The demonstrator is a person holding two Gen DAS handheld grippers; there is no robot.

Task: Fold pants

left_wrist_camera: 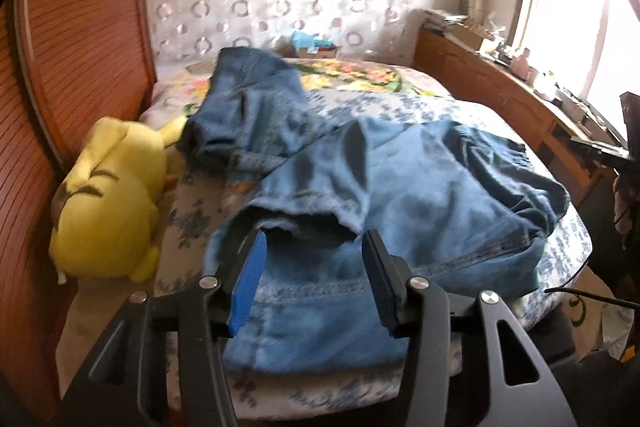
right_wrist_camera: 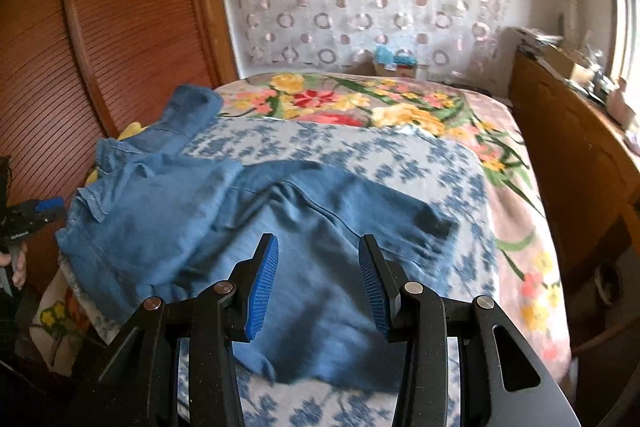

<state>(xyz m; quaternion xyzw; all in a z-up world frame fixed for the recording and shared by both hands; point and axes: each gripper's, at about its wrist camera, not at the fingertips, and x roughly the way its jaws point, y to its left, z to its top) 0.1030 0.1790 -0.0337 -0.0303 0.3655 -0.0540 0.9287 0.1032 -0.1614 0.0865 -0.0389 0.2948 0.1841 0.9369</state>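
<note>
1. Blue denim pants [left_wrist_camera: 360,179] lie rumpled across the bed [left_wrist_camera: 460,107]. The cloth is soft and faded, with stitched seams and a frayed hem near the camera.
2. In the left wrist view one leg runs off toward 11 o'clock, while the bulk of the pants bunches from the centre out to 3 o'clock.
3. The bed wears a white cover with a blue flower print. Beyond it, at 12 o'clock, lies a plush blanket [right_wrist_camera: 360,103] with red and yellow blooms.
4. A yellow plush toy [left_wrist_camera: 108,195], round and fuzzy, slumps at 9 o'clock against the ribbed wooden wardrobe [left_wrist_camera: 80,27].
5. The left gripper [left_wrist_camera: 314,247] has its fingers about half apart. The blue ribbed pad [left_wrist_camera: 248,287] hangs over the denim hem, nothing is pinched, and cloth shows in the gap.
6. The right gripper [right_wrist_camera: 318,255] also has its fingers roughly half spread, hovering over a smooth stretch of denim at 6 o'clock. Whether the tips brush the cloth, I cannot tell.
7. In the right wrist view the left gripper peeks in at 9 o'clock, with a hand [right_wrist_camera: 18,267] just below it.
8. A wooden desk [left_wrist_camera: 500,87] along 2 o'clock carries clutter beneath a bright window [left_wrist_camera: 572,19].
</note>
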